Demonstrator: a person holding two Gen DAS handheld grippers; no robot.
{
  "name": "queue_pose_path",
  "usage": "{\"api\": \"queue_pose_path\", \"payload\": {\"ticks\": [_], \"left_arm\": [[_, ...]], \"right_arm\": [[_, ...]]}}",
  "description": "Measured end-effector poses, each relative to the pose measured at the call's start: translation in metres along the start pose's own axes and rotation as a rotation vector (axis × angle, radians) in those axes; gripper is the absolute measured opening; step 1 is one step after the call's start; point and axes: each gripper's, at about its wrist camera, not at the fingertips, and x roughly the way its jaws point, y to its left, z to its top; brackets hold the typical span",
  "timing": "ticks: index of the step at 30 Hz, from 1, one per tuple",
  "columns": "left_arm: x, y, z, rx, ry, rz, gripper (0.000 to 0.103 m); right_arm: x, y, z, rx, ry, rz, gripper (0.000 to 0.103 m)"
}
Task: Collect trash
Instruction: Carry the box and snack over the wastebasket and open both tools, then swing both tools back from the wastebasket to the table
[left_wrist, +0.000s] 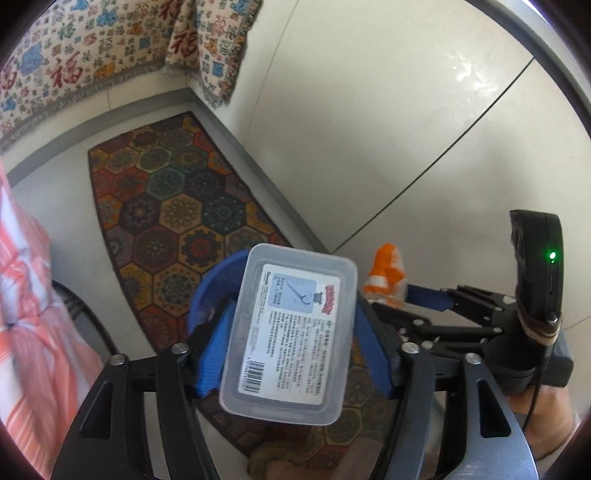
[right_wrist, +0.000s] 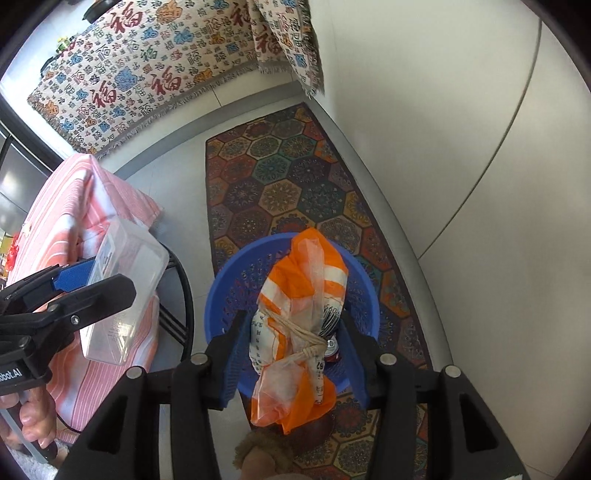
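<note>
A clear plastic box (left_wrist: 291, 332) with a printed label sits between the blue pads of my left gripper (left_wrist: 295, 301), which is shut on its long sides. It hangs over the blue perforated basket (left_wrist: 207, 295). My right gripper (right_wrist: 291, 317) is shut on a knotted orange-and-white plastic bag (right_wrist: 303, 302), directly above the same basket (right_wrist: 221, 295). A drink can (right_wrist: 330, 347) lies inside the basket. From the right wrist view the left gripper (right_wrist: 99, 284) and box (right_wrist: 125, 288) are at the left. From the left wrist view the right gripper (left_wrist: 402, 295) and bag (left_wrist: 386, 273) are at the right.
The basket stands on a hexagon-patterned rug (right_wrist: 288, 177) on pale floor tiles. A pink striped cloth (right_wrist: 74, 206) covers furniture at the left, with a black wire frame (right_wrist: 181, 288) beside it. A patterned throw (right_wrist: 147, 74) hangs at the back. A brown fuzzy thing (right_wrist: 258, 454) lies near the bottom.
</note>
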Motion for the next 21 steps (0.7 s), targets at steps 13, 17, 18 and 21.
{"api": "queue_pose_path", "payload": {"ticks": [13, 17, 18, 21], "left_arm": [[-0.084, -0.005, -0.013, 0.083, -0.116, 0.075, 0.082], [-0.145, 0.014, -0.053, 0.109, -0.147, 0.151, 0.090], [-0.159, 0.024, -0.066, 0.103, -0.151, 0.169, 0.090], [-0.197, 0.059, -0.100, 0.066, -0.153, 0.236, 0.090]], "right_arm": [[-0.041, 0.004, 0.002, 0.006, -0.153, -0.023, 0.068], [-0.082, 0.040, 0.004, -0.060, -0.236, -0.015, 0.068], [-0.089, 0.053, 0.003, -0.082, -0.252, -0.007, 0.068], [-0.101, 0.101, -0.001, -0.158, -0.277, 0.019, 0.070]]}}
